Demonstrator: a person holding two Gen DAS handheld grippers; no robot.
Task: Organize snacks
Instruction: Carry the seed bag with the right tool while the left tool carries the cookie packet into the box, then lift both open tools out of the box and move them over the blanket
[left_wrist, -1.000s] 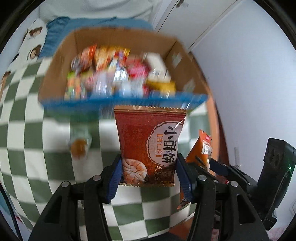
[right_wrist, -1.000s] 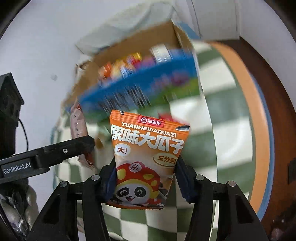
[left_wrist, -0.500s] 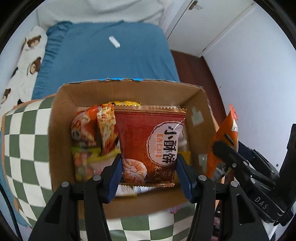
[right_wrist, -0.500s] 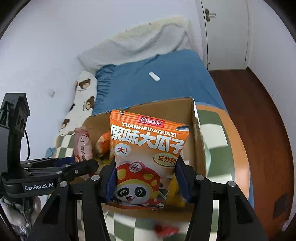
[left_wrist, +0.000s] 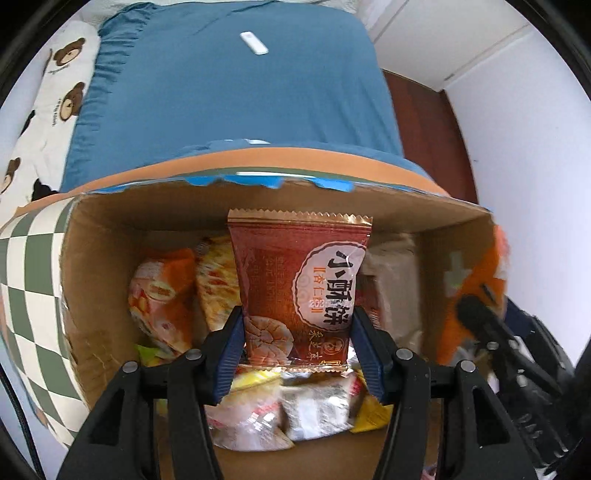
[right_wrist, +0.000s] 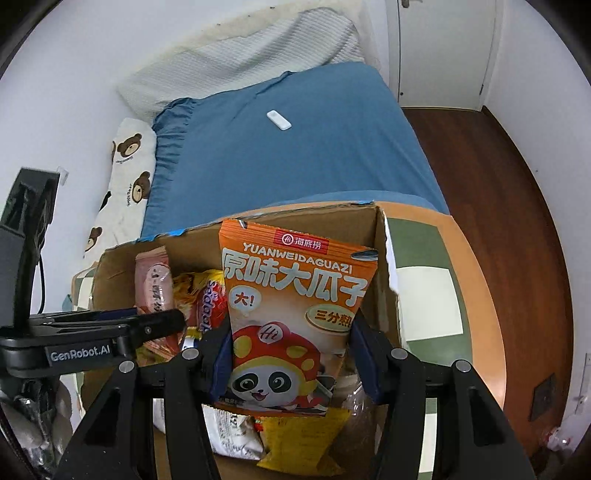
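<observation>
Both grippers have travelled from the near side of the cardboard box (left_wrist: 96, 236) to a position above its open top, and the box interior now fills both views.

Left gripper (left_wrist: 297, 345): clenched on the lower sides of a red-brown almond pastry packet (left_wrist: 299, 284). The packet stands upright between the blue pads (left_wrist: 231, 350), above the loose snack packets (left_wrist: 166, 306) lying in the box. In the right wrist view, this gripper enters from 9 o'clock with the same packet (right_wrist: 153, 280) at its tip.

Right gripper (right_wrist: 290, 356): grasping an orange sunflower-seed packet (right_wrist: 295, 291) with a panda print, upright, over the right part of the box (right_wrist: 384, 302). In the left wrist view, this packet (left_wrist: 469, 295) appears blurred at 3 o'clock.

Box location: on a green-and-white checkered tablecloth (left_wrist: 26, 280). At 12 o'clock beyond the box lies a bed with a blue sheet (right_wrist: 288, 162); a small white remote (right_wrist: 279, 120) rests on it. A bear-print pillow (right_wrist: 125, 177) lies at 10 o'clock.
</observation>
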